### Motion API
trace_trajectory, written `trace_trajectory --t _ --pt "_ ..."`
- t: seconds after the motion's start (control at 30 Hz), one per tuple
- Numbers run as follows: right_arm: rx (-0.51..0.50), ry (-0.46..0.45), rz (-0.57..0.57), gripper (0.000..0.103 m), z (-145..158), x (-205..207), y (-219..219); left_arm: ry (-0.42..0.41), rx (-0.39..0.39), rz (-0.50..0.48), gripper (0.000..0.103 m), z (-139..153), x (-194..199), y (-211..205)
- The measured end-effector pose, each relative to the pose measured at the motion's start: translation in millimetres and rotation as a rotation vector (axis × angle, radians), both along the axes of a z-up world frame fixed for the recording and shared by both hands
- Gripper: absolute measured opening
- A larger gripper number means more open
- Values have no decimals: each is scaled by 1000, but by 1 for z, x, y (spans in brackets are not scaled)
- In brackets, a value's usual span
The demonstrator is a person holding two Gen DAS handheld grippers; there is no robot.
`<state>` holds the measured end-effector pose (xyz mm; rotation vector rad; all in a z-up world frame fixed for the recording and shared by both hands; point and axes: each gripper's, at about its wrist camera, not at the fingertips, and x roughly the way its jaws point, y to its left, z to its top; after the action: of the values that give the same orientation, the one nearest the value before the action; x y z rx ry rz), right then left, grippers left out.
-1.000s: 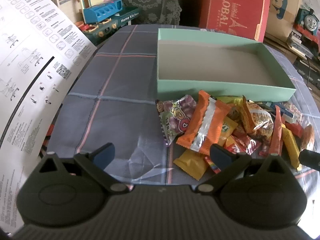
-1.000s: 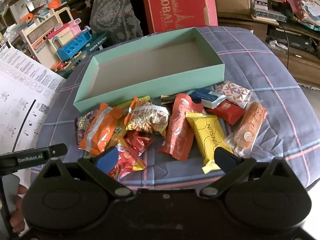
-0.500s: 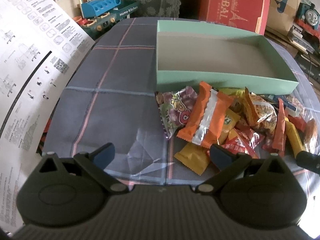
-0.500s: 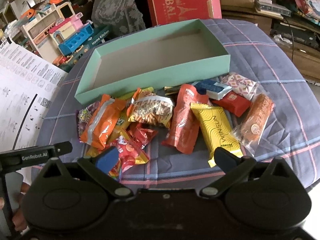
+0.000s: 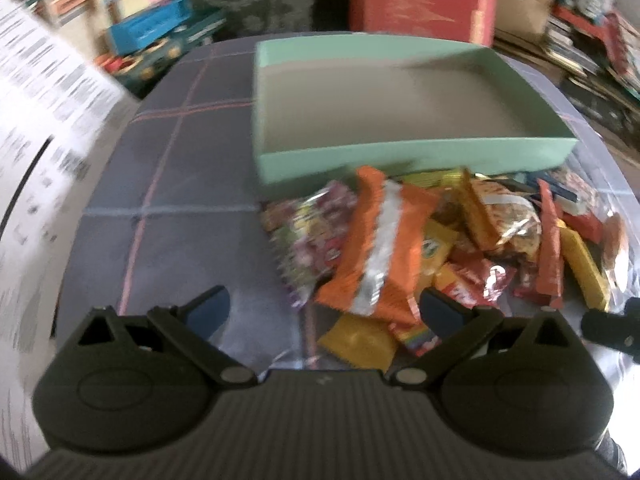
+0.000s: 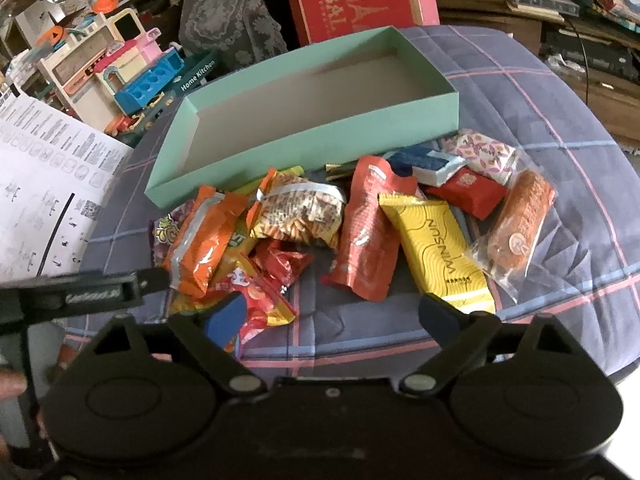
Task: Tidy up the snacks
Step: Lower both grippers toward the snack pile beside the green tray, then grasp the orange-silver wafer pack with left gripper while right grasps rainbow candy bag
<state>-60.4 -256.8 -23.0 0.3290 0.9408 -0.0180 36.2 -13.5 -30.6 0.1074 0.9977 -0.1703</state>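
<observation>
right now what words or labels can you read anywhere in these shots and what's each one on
"GLOBAL" on the red box behind the table.
"Home Kitchen" on the toy kitchen set.
"WINSUN" on the yellow snack pack.
A printed name on the arm of the left tongs: too blurred to read.
Small print on the white instruction sheet: too small.
Other snack wrappers: not legible.

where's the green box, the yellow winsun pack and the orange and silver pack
green box (image 6: 320, 136): right wrist view, on its near outer wall.
yellow winsun pack (image 6: 440, 248): right wrist view, middle of its printed face.
orange and silver pack (image 5: 384, 248): left wrist view, on its silver centre stripe.
</observation>
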Motion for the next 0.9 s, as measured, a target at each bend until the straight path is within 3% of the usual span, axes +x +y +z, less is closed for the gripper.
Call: trace_trajectory --t 0.23,0.3,0.33,0.53,0.9 --pt "38 23 25 85 -8 2 2 19 33 -100 82 -16 26 -35" --pt "57 33 46 84 -12 5 5 37 41 -128 54 -24 31 -41" --pt "63 39 57 84 -14 6 8 46 42 -131 49 -26 32 -42" --pt "49 73 148 84 -25 23 34 53 -2 -143 47 -26 26 -27" --pt "-36 40 308 84 -43 60 84 110 -58 -74 48 -26 24 16"
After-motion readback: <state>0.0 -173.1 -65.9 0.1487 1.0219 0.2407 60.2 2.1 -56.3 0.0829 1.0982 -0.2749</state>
